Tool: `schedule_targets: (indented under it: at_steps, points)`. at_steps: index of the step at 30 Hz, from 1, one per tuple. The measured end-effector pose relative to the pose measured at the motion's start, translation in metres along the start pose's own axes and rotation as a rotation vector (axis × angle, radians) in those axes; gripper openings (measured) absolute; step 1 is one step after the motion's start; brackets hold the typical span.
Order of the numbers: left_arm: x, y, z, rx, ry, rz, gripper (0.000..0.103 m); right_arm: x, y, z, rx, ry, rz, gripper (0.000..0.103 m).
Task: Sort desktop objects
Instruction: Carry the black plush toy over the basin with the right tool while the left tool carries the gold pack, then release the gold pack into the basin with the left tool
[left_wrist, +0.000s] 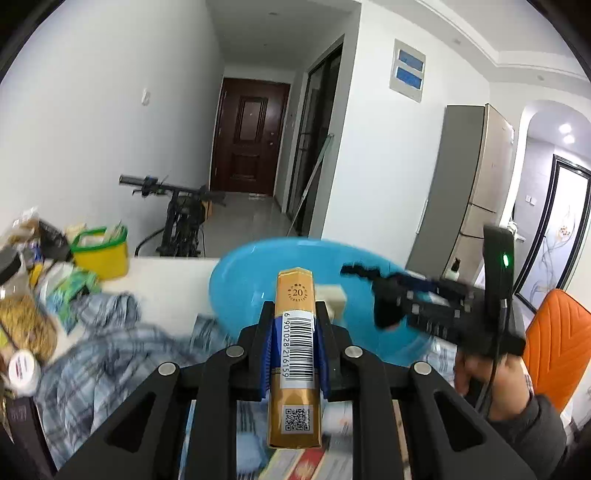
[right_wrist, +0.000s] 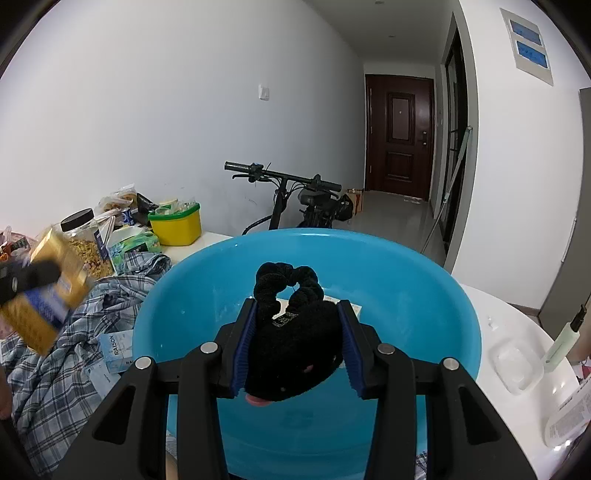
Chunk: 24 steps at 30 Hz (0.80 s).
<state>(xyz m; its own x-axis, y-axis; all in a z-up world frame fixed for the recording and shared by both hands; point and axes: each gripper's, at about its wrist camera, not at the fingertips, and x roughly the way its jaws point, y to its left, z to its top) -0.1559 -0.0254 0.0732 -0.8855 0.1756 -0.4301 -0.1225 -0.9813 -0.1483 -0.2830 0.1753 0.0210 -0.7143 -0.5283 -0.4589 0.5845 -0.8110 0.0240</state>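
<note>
My left gripper (left_wrist: 295, 314) is shut on a gold cigarette pack (left_wrist: 295, 332) with a barcode, held up in front of the blue basin (left_wrist: 240, 280). My right gripper (right_wrist: 295, 314) is shut on a black fuzzy scrunchie (right_wrist: 295, 347) and holds it over the blue basin (right_wrist: 406, 280). A pale box (right_wrist: 282, 306) lies inside the basin, partly hidden by the scrunchie. The right gripper also shows in the left wrist view (left_wrist: 365, 273), and the left gripper with the gold pack (right_wrist: 48, 280) shows blurred at the left of the right wrist view.
A plaid shirt (right_wrist: 74, 339) and a RAISON box (right_wrist: 118, 350) lie left of the basin. A yellow tub (right_wrist: 177, 225), a jar (right_wrist: 85, 236) and snack bags stand at the back left. A clear lidded container (right_wrist: 517, 365) and a green pen (right_wrist: 565, 339) lie at right.
</note>
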Motion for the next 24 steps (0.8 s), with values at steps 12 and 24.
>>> schedule_targets:
  at_steps: [12,24]
  points:
    - [0.071,-0.018,0.026,0.039,-0.017,0.022,0.020,-0.001,0.007,0.001,-0.013,-0.013,-0.005,0.043]
    - [0.092,-0.002,0.008,0.009,-0.005,0.019,0.020,0.000,0.013,-0.002,-0.025,-0.005,0.001,0.043]
